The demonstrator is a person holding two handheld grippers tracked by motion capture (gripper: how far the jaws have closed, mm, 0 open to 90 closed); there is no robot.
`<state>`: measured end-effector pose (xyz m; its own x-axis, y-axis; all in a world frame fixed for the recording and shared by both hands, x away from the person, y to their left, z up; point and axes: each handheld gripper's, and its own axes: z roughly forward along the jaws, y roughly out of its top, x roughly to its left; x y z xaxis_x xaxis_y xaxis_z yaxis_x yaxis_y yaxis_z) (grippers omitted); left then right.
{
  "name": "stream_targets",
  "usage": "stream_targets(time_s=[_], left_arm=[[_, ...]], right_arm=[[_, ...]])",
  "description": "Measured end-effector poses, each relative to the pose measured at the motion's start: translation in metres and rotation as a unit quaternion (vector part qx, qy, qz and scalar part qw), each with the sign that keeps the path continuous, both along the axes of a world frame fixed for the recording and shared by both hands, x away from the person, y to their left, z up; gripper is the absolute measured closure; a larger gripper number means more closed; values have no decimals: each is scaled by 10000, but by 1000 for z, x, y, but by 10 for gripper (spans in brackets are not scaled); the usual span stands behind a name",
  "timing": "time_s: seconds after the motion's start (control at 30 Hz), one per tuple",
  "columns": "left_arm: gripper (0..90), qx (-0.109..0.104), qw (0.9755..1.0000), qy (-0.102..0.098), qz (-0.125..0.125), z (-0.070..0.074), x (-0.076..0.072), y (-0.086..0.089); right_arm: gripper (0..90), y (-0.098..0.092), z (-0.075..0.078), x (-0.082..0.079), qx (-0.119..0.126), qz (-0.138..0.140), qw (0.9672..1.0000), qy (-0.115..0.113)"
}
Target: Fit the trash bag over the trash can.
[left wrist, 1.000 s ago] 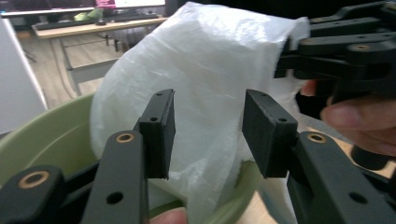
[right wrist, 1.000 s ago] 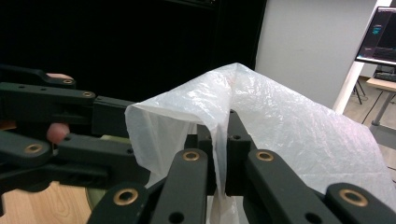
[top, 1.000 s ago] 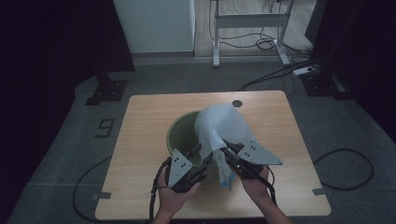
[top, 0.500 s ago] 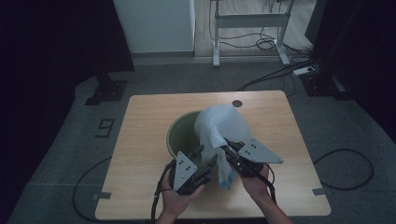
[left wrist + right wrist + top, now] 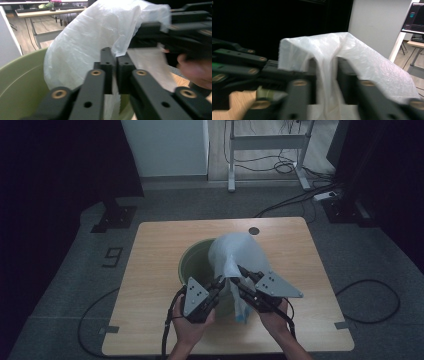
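A white plastic bag (image 5: 235, 252) is heaped over the near right rim of a green bin (image 5: 195, 262) on the wooden table (image 5: 160, 245). A twisted part of the bag hangs down the bin's front. My left gripper (image 5: 220, 282) has just been closing, and in the left gripper view its jaws (image 5: 116, 53) are shut on a thin fold of the bag (image 5: 95, 37). My right gripper (image 5: 237, 272) has just been opening. In the right gripper view its jaws (image 5: 325, 67) stand apart, with the bag (image 5: 362, 57) draped loosely between them.
A small dark round mark (image 5: 254, 230) lies at the table's far edge. Cables (image 5: 360, 300) trail on the grey floor around the table. A metal desk frame (image 5: 270, 142) and a white cabinet (image 5: 165, 147) stand behind it.
The left gripper's tips edged right onto the bag's hanging fold and shut on it. The right gripper stayed where it was and its jaws opened off the bag.
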<state>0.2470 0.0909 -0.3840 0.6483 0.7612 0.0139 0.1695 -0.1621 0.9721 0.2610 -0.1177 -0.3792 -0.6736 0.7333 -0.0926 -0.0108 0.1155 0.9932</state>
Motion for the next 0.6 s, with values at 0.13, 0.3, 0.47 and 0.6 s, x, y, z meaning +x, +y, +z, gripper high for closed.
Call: stream_targets(time_s=[0.13, 0.3, 0.47, 0.6], left_arm=[[900, -80, 9999, 64, 93, -1, 3, 5], [900, -149, 9997, 115, 155, -2, 4, 7], [900, -169, 9997, 118, 164, -3, 4, 7], [900, -152, 9997, 103, 174, -2, 5, 7]], right_arm=[[339, -2, -10, -21, 50, -201, 9998, -20], [260, -10, -31, -50, 117, -445, 9989, 43], [215, -12, -61, -58, 168, -677, 9969, 377], [197, -6, -81, -55, 128, -768, 9948, 653]])
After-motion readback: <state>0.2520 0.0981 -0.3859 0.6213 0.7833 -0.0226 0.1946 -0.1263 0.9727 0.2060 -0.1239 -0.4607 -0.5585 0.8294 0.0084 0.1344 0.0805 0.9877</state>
